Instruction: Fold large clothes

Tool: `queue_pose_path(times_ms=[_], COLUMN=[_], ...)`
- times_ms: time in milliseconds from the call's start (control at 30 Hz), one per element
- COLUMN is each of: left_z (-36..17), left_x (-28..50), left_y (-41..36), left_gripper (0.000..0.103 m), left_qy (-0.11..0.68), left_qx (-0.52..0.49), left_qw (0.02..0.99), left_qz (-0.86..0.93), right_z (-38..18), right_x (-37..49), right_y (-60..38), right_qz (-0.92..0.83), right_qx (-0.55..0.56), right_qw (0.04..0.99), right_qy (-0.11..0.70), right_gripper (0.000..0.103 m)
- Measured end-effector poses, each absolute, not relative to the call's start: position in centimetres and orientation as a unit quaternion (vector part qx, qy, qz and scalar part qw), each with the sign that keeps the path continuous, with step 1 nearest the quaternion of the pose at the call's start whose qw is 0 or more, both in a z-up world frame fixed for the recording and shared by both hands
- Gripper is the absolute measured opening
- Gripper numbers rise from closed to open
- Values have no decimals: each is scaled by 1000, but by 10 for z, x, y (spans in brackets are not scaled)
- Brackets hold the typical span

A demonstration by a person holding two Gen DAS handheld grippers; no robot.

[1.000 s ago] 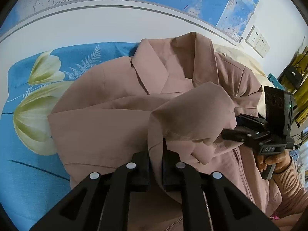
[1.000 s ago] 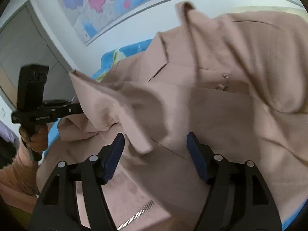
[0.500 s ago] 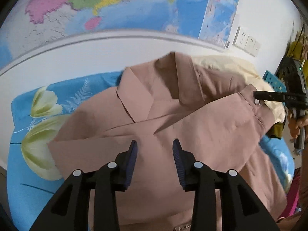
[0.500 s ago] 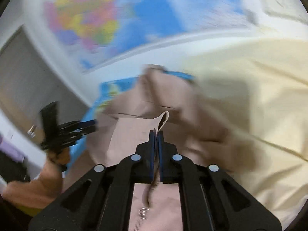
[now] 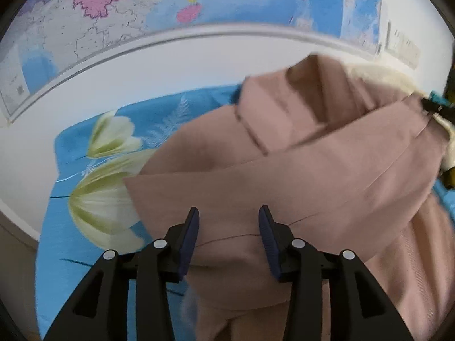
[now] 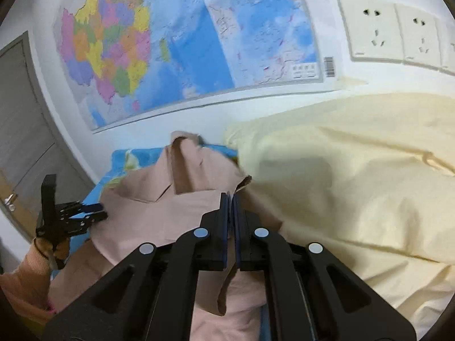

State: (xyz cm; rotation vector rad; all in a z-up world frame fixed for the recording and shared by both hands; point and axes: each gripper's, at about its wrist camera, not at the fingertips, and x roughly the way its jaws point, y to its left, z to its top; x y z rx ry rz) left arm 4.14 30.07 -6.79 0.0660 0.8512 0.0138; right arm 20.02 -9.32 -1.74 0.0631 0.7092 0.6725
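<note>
- Pinching the pink jacket's [image 6: 159, 216] edge, the right gripper [image 6: 231, 199] is clamped tight near the bed's [image 5: 85, 255] right side.
- Left gripper [image 5: 227, 218] is opening, gripping nothing, over the jacket.
- Pulling slowly is keeping the fold flat.

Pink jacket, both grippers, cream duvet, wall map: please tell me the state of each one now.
pink jacket: lying on the bed, sleeve folded across the front
left gripper: jaws opening, nothing gripped
right gripper: shut on the jacket edge
cream duvet: rumpled
wall map: hung flat
</note>
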Motion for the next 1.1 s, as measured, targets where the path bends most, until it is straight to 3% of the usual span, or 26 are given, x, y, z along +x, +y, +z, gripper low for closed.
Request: queue_pose_path(times_ms=[133,200,267,433,667,767,1100], left_z=[-81,-75,-65,-54,-87,-86,-62], left_x=[41,37,27,3,21,24,-4], left_y=[296,300,304,293,287,288,271], left_gripper=[44,52,52,53,55,55,55], left_qy=[418,411,397,379,417,413,383], left_qx=[75,71,63,78,105,95,114], left_qw=[905,908,915,922,903,905,916], left_qz=[29,33,26,-14,17,26,30], right_z=[-54,-54,-45,-21,-79,-97,-64], right_x=[206,197,184,140,157,173,138], right_y=[-78,-82,-83,-66,-7,-14,-39], right_qz=[283,284,280,324,343,328,358], right_qx=[-20,-9,-8,-22,-95,-75,-32], right_qw=[871,877,888,897,851,845,851], right_qy=[400,388,364,301,386,416,382], right_gripper=[10,19,32,33,29,29,35])
